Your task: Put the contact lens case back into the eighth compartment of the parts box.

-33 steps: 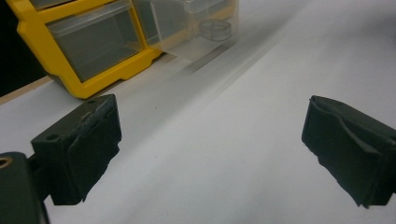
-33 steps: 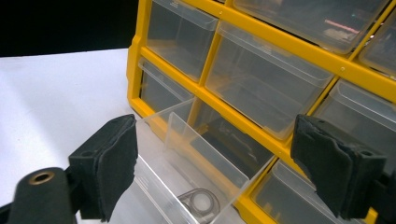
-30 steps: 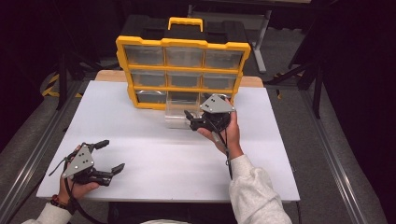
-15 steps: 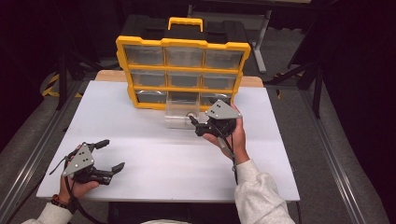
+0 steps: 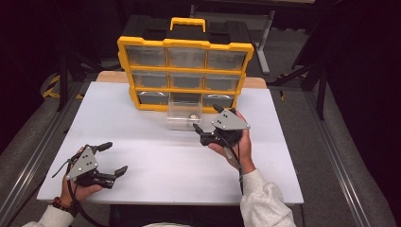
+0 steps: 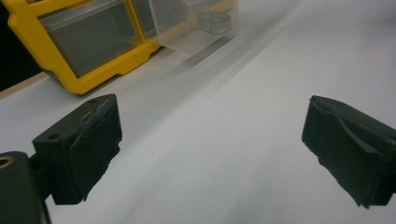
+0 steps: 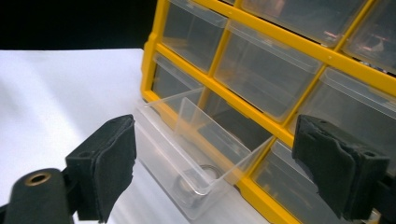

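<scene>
A yellow organiser [image 5: 185, 45] with clear drawers stands at the back of the white table [image 5: 151, 161]. Its bottom middle drawer [image 5: 183, 118] is pulled out onto the table, with a small round thing [image 5: 192, 115] lying in it. My right gripper [image 5: 207, 118] is just right of that drawer, open, nothing between its jaws. In the right gripper view the pulled-out drawer [image 7: 187, 149] and the round thing [image 7: 201, 181] lie beyond the open right gripper [image 7: 215, 163]. My left gripper [image 5: 114, 158] rests open near the front left edge, and the left gripper [image 6: 210, 140] holds nothing.
The organiser [image 6: 79, 60] and its pulled-out drawer [image 6: 205, 23] show far off in the left gripper view. White tabletop spreads between the two hands. Dark stands and metal rails flank the table on both sides.
My right gripper has drawn back from the organiser, toward the person and a little to the right. The left gripper has stayed put.
</scene>
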Demonstrator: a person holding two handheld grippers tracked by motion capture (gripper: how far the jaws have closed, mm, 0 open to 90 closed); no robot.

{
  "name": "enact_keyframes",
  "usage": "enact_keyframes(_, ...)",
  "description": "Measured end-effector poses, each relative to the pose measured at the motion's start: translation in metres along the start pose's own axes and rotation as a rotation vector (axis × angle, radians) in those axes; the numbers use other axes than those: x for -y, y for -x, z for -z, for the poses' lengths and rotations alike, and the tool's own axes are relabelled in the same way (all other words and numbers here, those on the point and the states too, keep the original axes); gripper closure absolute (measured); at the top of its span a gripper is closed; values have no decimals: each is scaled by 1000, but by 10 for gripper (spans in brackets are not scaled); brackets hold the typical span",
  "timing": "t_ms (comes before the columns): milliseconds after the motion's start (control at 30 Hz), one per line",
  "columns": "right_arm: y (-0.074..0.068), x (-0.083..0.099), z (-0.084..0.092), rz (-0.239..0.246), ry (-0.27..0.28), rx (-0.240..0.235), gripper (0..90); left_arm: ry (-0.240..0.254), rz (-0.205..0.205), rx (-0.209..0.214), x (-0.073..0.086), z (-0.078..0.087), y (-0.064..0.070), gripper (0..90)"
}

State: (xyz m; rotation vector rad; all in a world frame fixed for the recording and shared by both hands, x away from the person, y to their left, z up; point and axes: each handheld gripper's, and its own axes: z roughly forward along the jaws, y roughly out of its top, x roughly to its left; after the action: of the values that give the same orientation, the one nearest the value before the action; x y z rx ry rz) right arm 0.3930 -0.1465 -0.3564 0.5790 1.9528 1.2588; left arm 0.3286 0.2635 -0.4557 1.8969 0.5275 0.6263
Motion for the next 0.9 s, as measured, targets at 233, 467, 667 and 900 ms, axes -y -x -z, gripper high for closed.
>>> enact_keyframes(233, -8, 0, 6, 15, 9, -4, 152, 5, 3, 0, 1, 1, 0, 60)
enact_keyframes(467, -12, -3, 16, 36, 22, 1, 152, 0, -5, 3, 0, 0, 0, 62)
enact_keyframes(667, -10, 0, 26, 39, 19, 2, 152, -8, -11, 2, 0, 0, 1, 62)
enact_keyframes(900, -9, 3, 36, 46, 16, 5, 153, -3, -7, 1, 0, 0, 0, 58)
